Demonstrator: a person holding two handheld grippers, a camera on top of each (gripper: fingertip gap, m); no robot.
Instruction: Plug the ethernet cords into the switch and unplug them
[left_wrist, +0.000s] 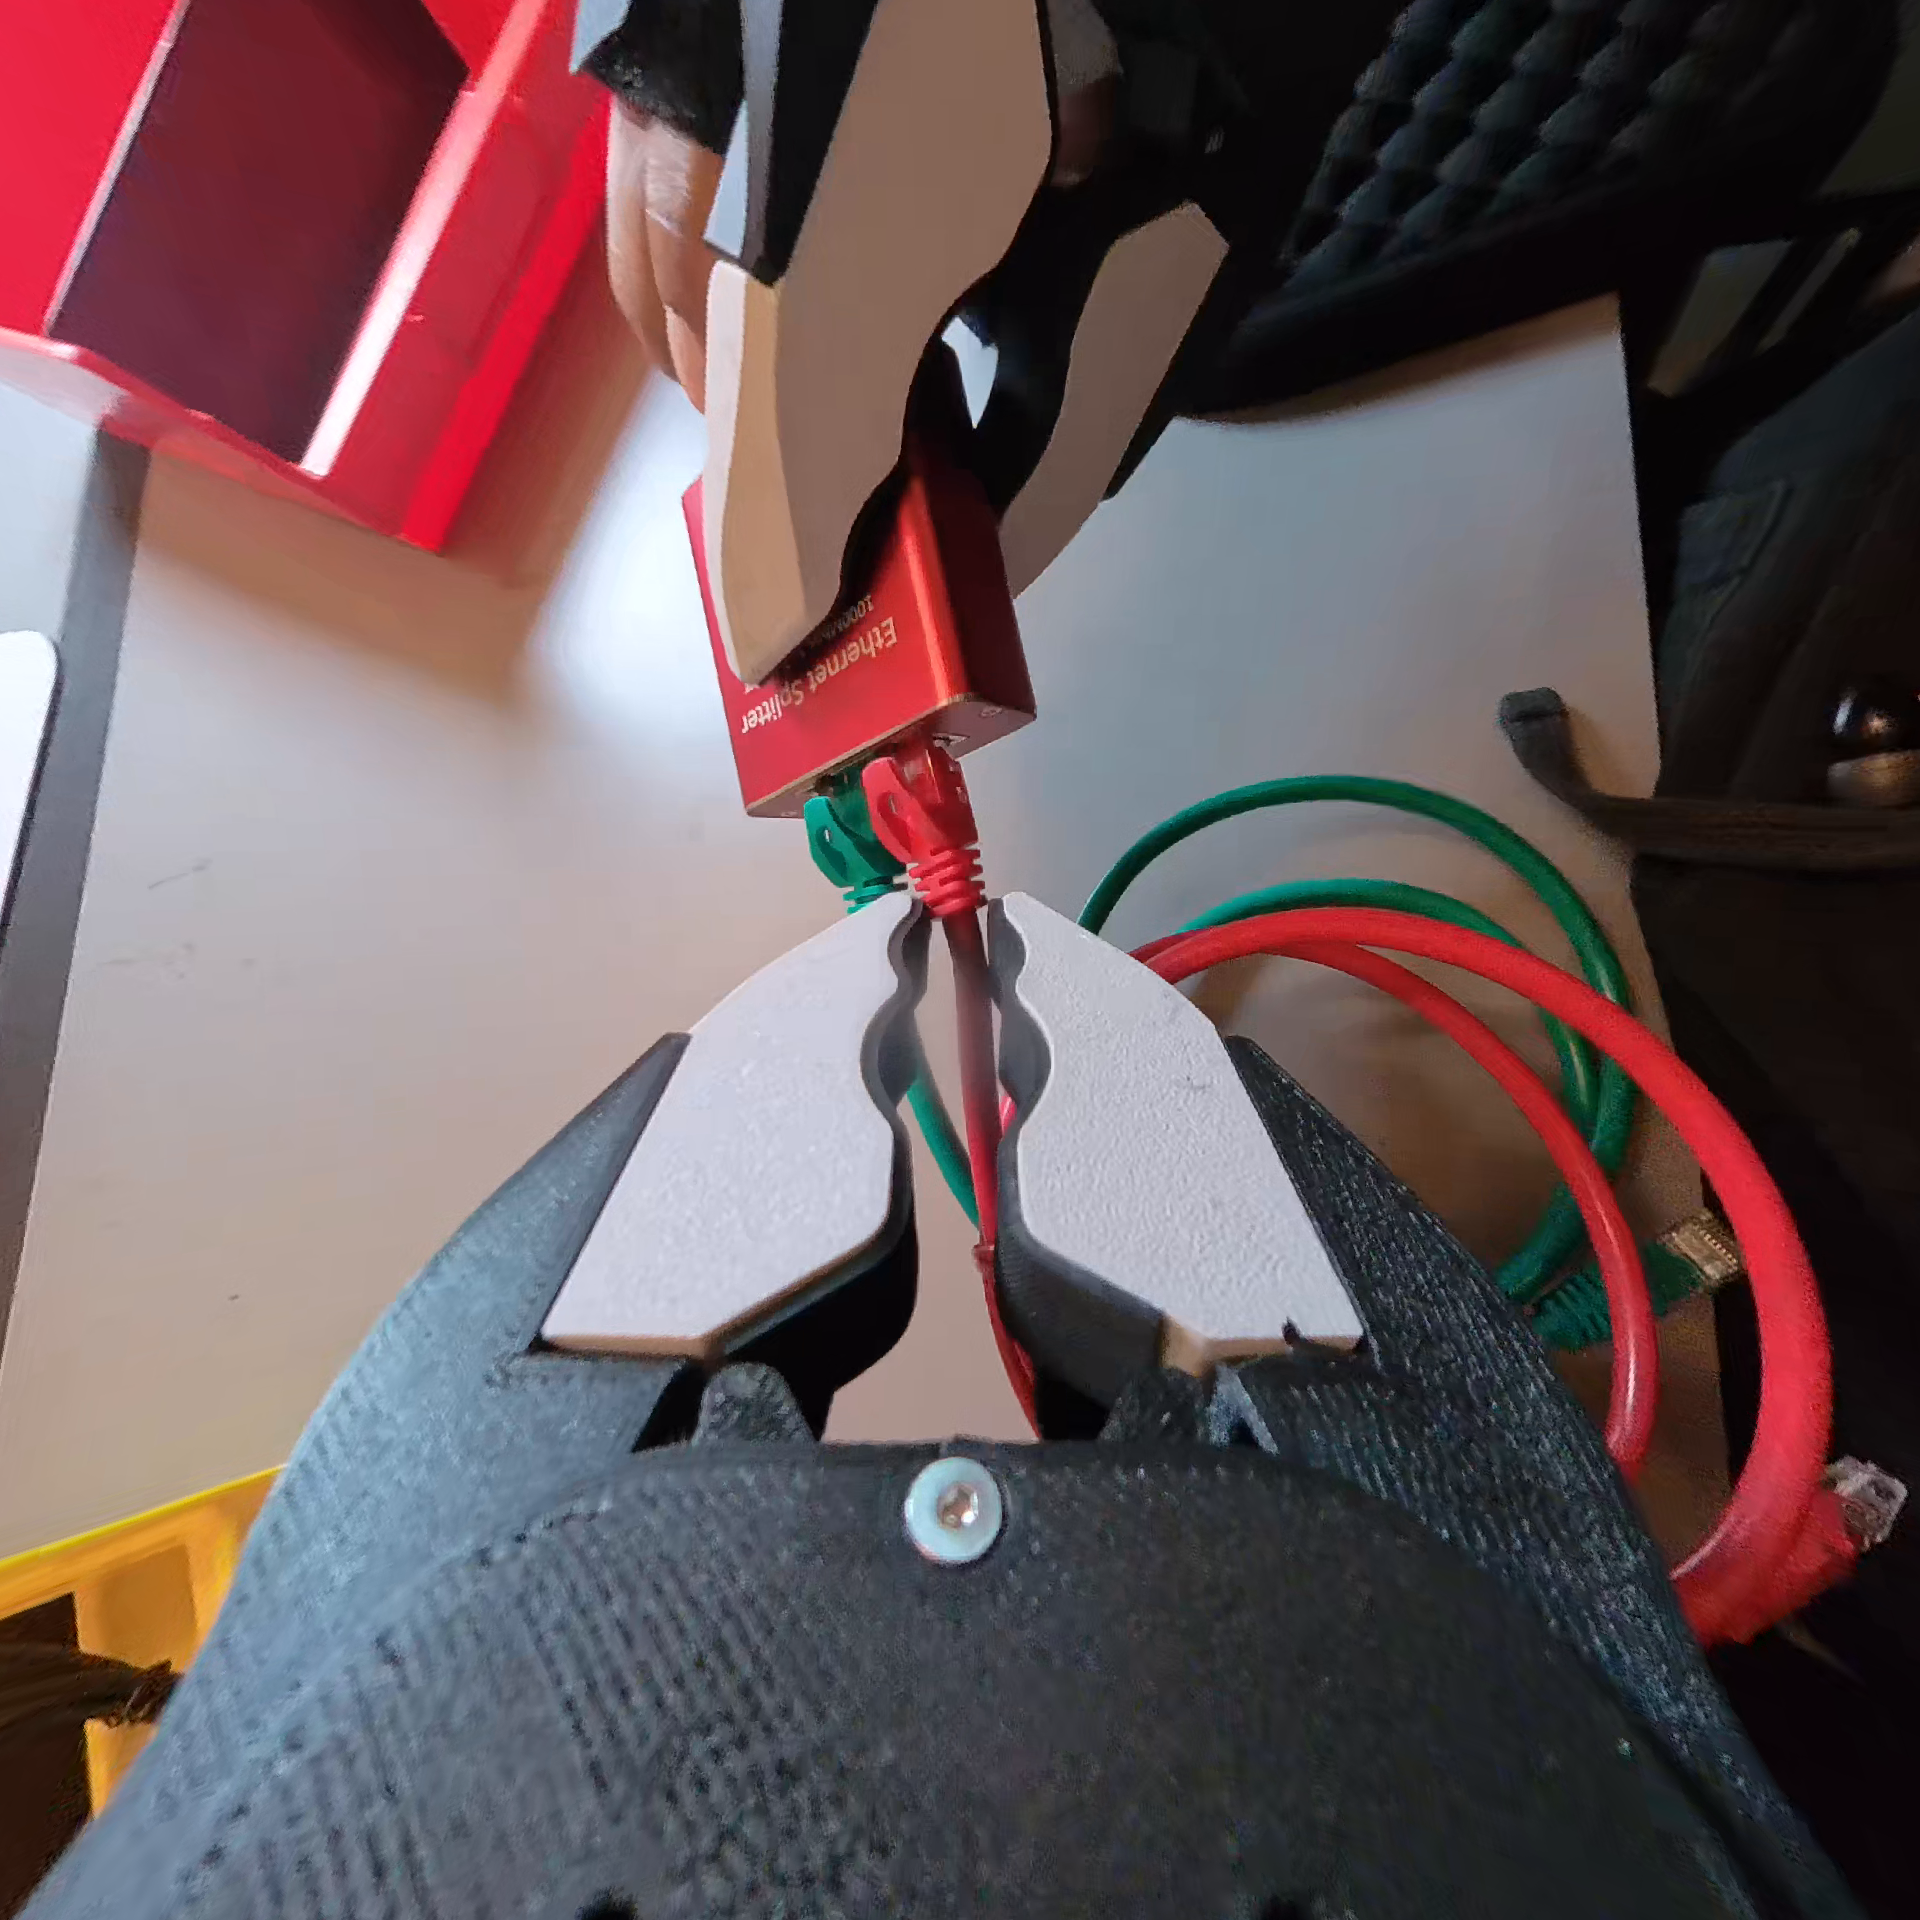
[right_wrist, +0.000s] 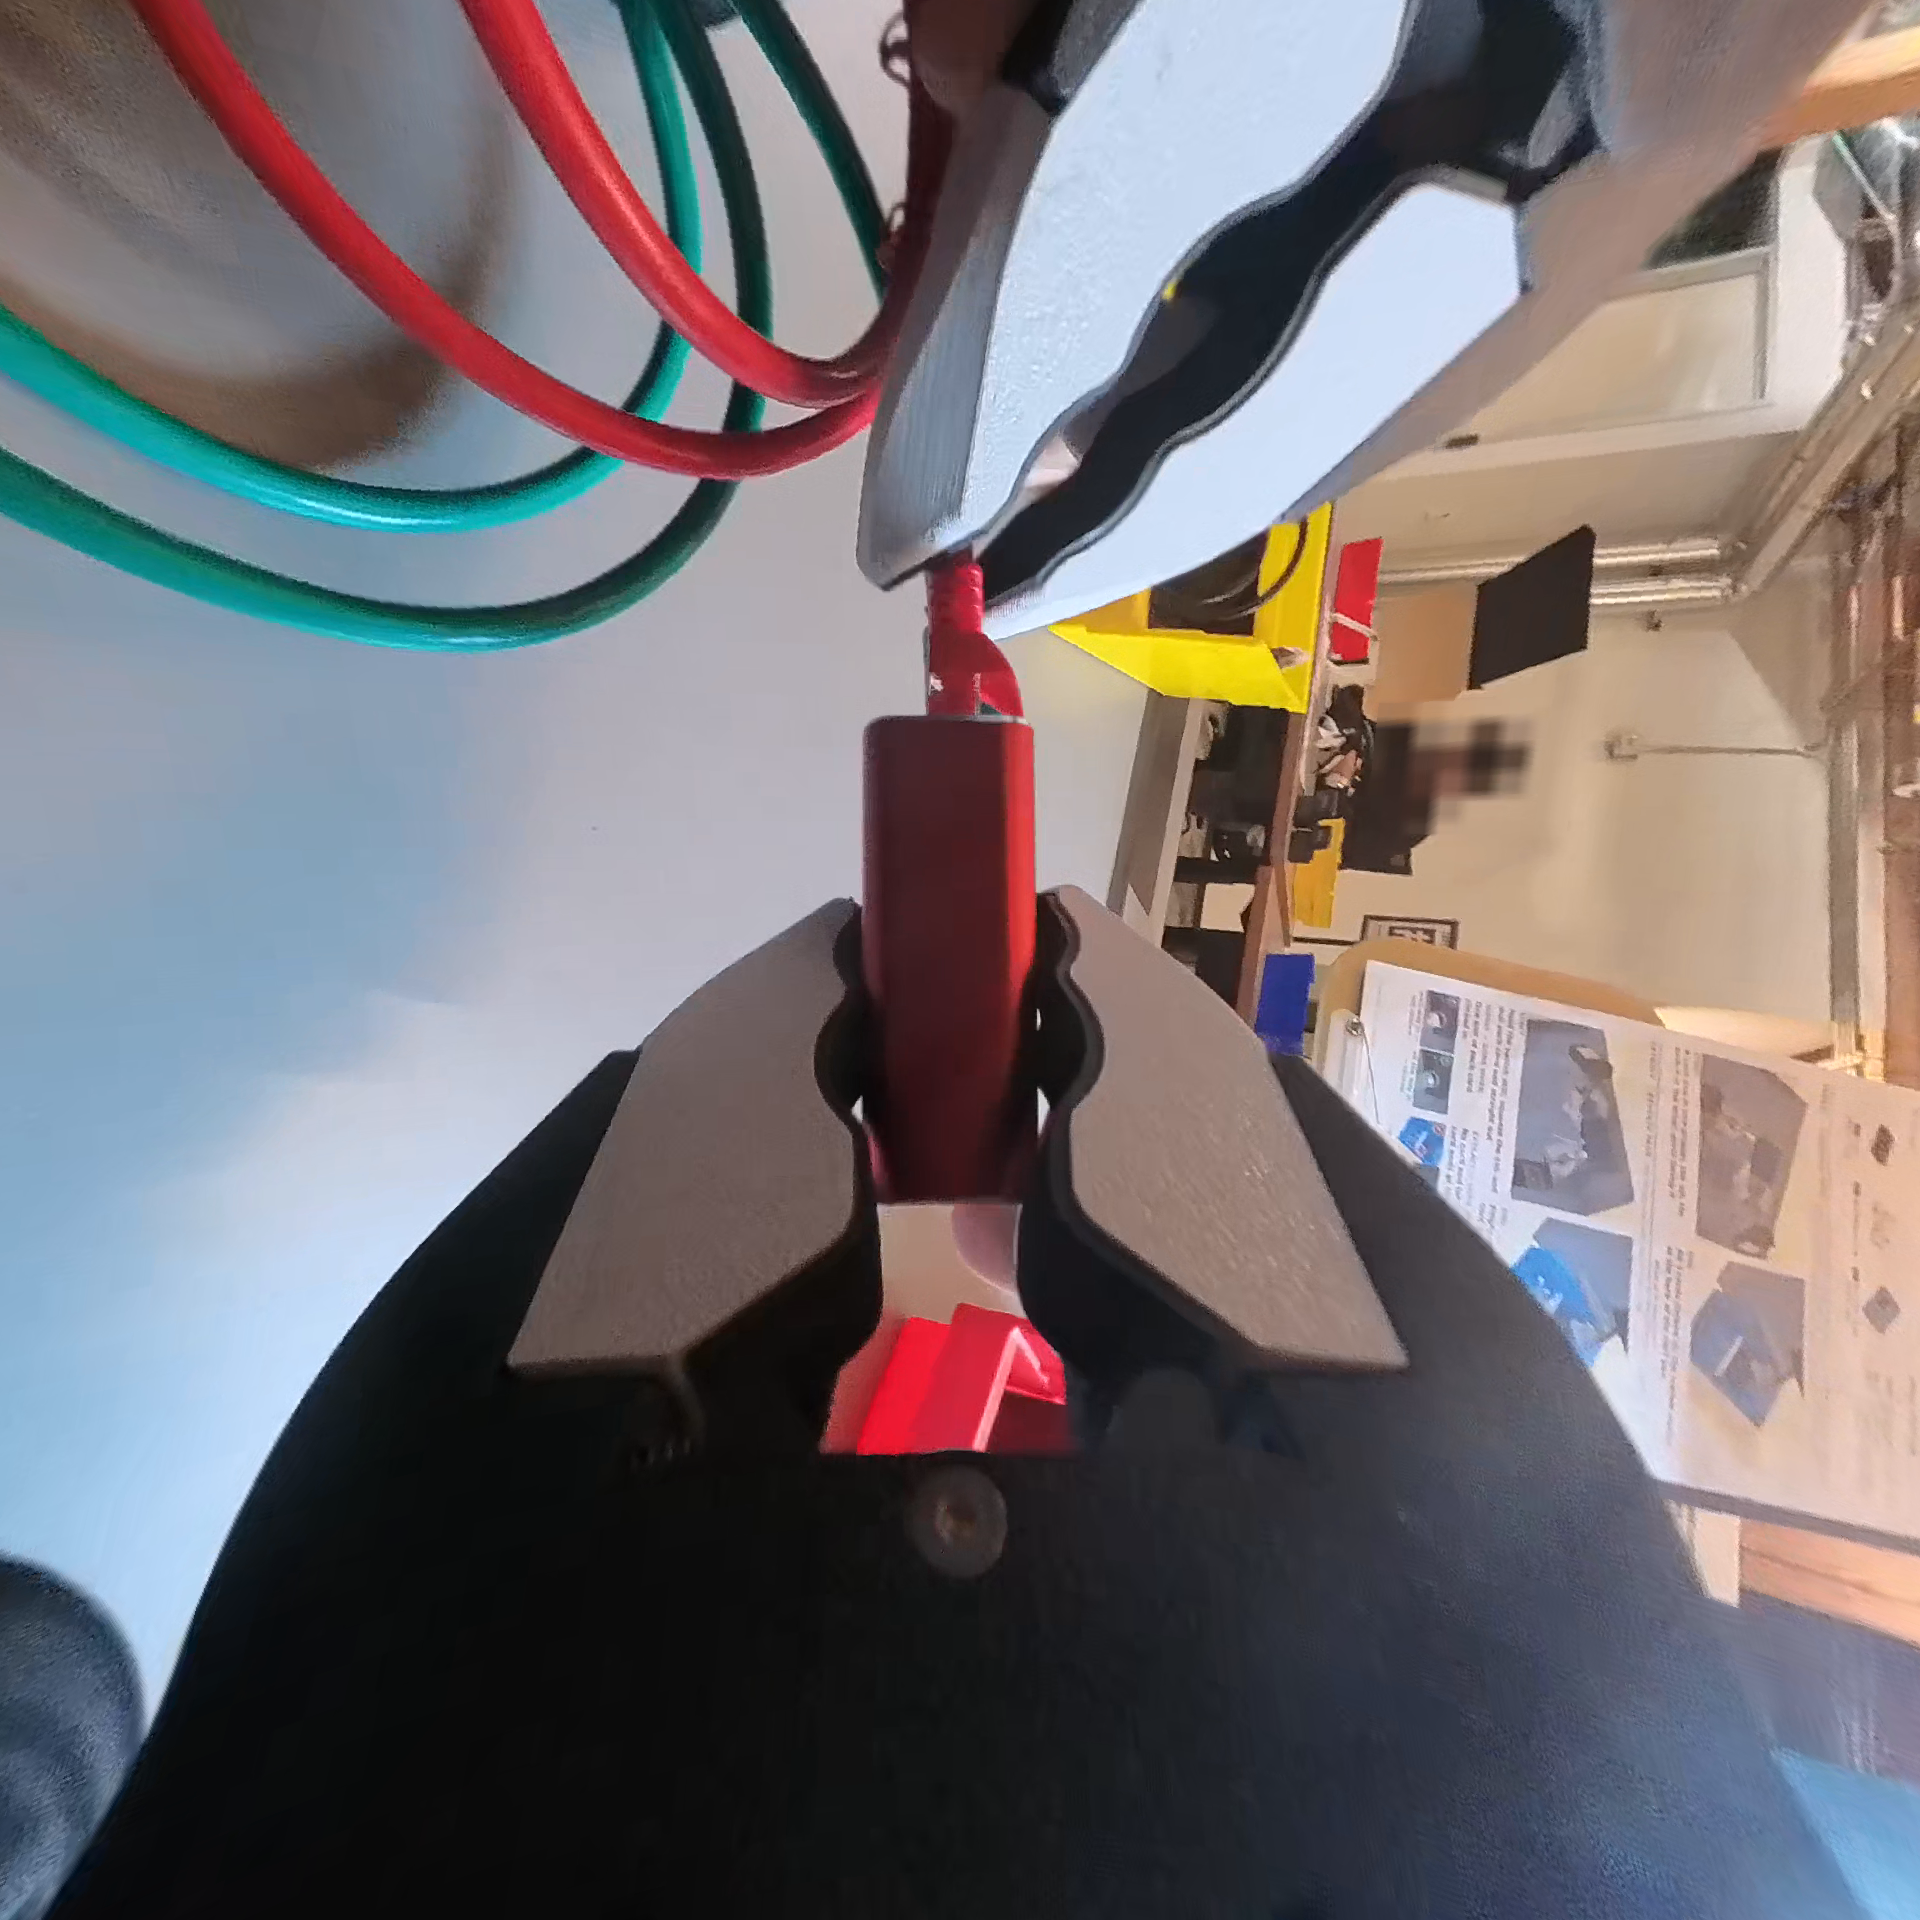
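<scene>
To the left of the switch (left_wrist: 862, 644), in the left wrist view, a glossy red bin (left_wrist: 260, 239) with thick moulded walls stands on the pale, matte tabletop (left_wrist: 364, 987). The switch itself is a small red box of anodised-looking metal with squared edges, held off the tabletop. The right gripper (left_wrist: 894, 540) has its jaws pinching the switch's body from the far end, its pale textured fingers wavy along their inner edges. Two plugs sit in the switch's near face: the green cord (left_wrist: 847, 842) on the left, the red cord (left_wrist: 940, 842) just beside it, each with a ribbed rubber boot.

The left gripper (left_wrist: 951, 914) comes at the switch from the near side. Its jaws are nearly pressed together around the red cord just behind the boot; whether they truly clamp the thin round jacket I cannot tell.

Both cords look seated, so the step in hand is probably pulling the red one out. A grip on the stiff boot, pressing the latch tab, would likely serve better than dragging on the slick cable, with the pull kept straight along the socket while the right gripper holds the switch steady.

To the right of the switch, both cords loop loosely over the tabletop, their free clear-plastic connectors lying near the edge.
</scene>
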